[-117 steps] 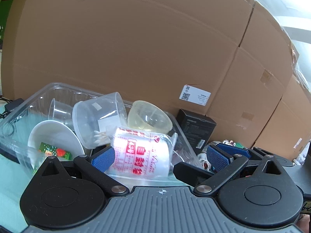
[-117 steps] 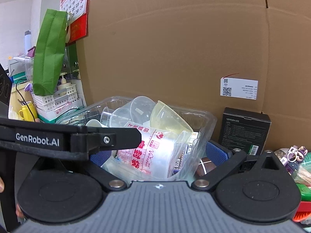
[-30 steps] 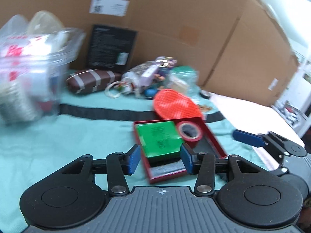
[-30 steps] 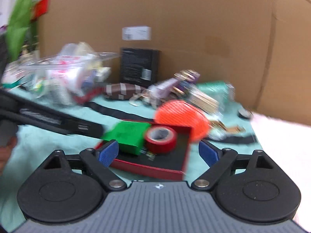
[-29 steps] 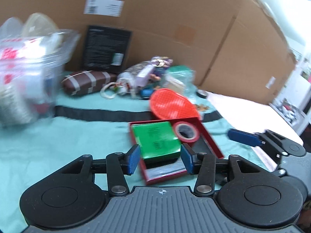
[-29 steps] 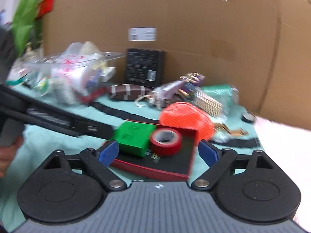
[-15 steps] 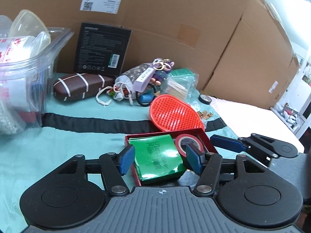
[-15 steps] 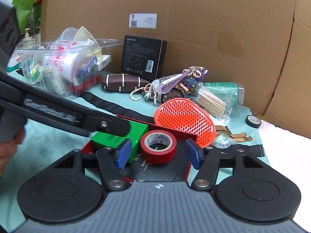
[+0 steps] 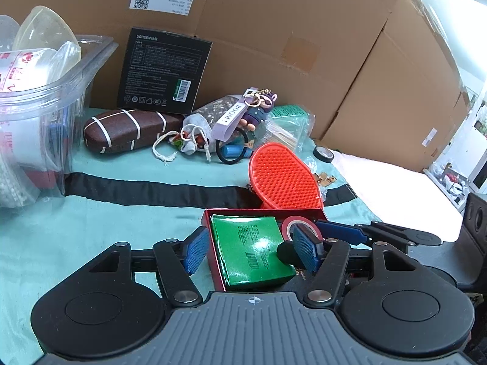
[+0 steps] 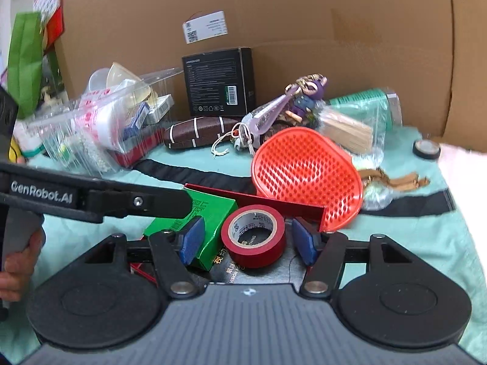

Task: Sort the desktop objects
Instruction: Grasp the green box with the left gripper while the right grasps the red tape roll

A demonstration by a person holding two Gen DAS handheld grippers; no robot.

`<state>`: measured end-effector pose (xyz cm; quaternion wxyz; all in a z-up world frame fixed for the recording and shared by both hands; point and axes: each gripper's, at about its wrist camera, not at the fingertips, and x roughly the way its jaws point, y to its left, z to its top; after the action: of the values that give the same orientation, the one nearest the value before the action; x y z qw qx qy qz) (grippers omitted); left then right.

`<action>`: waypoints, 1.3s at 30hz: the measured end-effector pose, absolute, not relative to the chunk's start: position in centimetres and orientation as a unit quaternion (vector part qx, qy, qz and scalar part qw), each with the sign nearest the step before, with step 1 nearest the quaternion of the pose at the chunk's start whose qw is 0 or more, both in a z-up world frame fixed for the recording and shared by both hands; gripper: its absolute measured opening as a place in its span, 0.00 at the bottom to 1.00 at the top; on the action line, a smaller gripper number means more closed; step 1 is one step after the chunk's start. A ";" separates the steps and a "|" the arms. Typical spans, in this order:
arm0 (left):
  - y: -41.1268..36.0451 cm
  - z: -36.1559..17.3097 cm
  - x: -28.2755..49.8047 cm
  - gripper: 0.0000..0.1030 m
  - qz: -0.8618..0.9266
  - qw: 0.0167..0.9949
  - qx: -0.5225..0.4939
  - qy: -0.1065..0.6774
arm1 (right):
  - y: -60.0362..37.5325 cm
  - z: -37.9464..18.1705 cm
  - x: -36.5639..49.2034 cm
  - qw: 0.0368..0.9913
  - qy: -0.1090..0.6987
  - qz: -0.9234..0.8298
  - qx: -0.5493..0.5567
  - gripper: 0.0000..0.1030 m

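A red tray [image 9: 264,211] [image 10: 274,202] on the teal cloth holds a green box [image 9: 251,251] [image 10: 197,213] and a red tape roll [image 10: 253,235] [image 9: 292,223]. My left gripper [image 9: 251,251] is open, its blue pads on either side of the green box without touching it. My right gripper [image 10: 248,241] is open with the tape roll between its pads, apart from both. An orange bristle brush [image 9: 284,178] [image 10: 307,176] leans on the tray's far rim.
A clear plastic bin [image 9: 45,91] [image 10: 100,124] full of cups stands at the left. A brown glasses case [image 9: 127,130], a black box [image 9: 164,71], a purple keychain doll [image 9: 258,109], a toothpick bag [image 10: 350,121] and a small black tape roll [image 10: 426,149] lie along the cardboard wall.
Both grippers swung from the plastic bin to the red tray and came down close. The left now brackets the green box, the right brackets the tape roll.
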<state>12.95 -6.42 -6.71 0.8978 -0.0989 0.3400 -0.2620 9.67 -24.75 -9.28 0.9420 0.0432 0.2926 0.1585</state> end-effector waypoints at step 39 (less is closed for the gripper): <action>-7.6 -7.1 11.0 0.83 -0.251 0.906 -0.058 0.337 | -28.1 -8.8 5.8 0.954 0.292 0.042 0.047 0.12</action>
<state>10.99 -7.59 -7.06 0.9056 -0.0581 0.3371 -0.2506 5.79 -28.10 -8.77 0.9542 0.0473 0.2925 0.0419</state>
